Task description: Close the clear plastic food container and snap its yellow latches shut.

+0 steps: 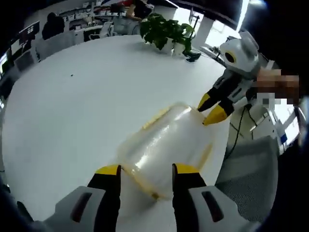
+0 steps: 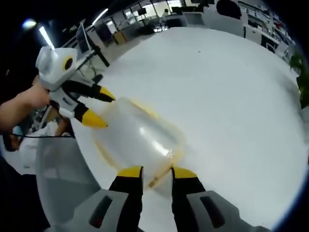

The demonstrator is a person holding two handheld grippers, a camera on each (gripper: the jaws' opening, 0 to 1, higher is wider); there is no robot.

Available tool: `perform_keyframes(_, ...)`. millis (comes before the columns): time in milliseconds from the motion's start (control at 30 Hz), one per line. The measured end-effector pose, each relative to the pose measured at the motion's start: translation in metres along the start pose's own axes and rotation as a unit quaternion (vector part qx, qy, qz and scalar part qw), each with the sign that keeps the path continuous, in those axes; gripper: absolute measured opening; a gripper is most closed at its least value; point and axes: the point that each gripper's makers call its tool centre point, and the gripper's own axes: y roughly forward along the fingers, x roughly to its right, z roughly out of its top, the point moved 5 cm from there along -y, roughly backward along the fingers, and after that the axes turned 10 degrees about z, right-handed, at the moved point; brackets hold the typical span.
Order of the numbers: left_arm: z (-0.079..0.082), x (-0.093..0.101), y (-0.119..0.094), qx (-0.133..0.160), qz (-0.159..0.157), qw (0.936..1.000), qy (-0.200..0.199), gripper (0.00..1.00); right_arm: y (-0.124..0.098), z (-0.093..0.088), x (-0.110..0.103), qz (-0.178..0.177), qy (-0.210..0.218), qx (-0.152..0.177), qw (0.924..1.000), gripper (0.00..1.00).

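A clear plastic food container point(image 1: 166, 142) with yellow latches lies near the edge of the white table point(image 1: 72, 101). My left gripper point(image 1: 147, 170) is open, its yellow-tipped jaws standing either side of the container's near end. My right gripper point(image 1: 210, 108) comes in from the right, its tips at the far corner. In the right gripper view the container point(image 2: 140, 135) lies just ahead of my right gripper point(image 2: 157, 172), which is open with a yellow latch point(image 2: 155, 181) between its jaws. The left gripper point(image 2: 99, 107) stands open at the opposite end. I cannot tell whether the latches are snapped.
A potted plant point(image 1: 166, 33) stands at the table's far side. A grey chair point(image 1: 256, 164) sits just past the table edge beside the container. A person's hand point(image 2: 24, 104) holds the left gripper. Office desks and chairs point(image 1: 72, 29) line the background.
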Motion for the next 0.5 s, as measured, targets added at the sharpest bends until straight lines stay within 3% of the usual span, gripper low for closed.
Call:
perform_keyframes(100,0.002,0.002,-0.001,-0.001,0.01,0.9998,0.019,0.42,0.0,0.001,-0.001,-0.009,-0.014,-0.006,0.9998,0.21)
perform_keyframes(167,0.004,0.005,-0.002,0.014,0.001,0.9982,0.058,0.39,0.0,0.002,-0.002,-0.019,-0.025,-0.009,0.9995,0.21)
perform_keyframes(233,0.004,0.006,-0.001,0.007,0.009,0.9987,0.051,0.39,0.0,0.003,-0.003,-0.034,-0.051,-0.014,0.998,0.22)
perform_keyframes(367,0.009,0.009,-0.002,0.027,0.015,0.9925,0.118,0.39,0.0,0.005,-0.007,-0.056,-0.076,-0.021,0.9953,0.23)
perform_keyframes(500,0.009,0.015,-0.003,0.03,0.001,0.9902,0.137,0.31,-0.001,0.006,-0.008,-0.064,-0.107,-0.022,0.992,0.23)
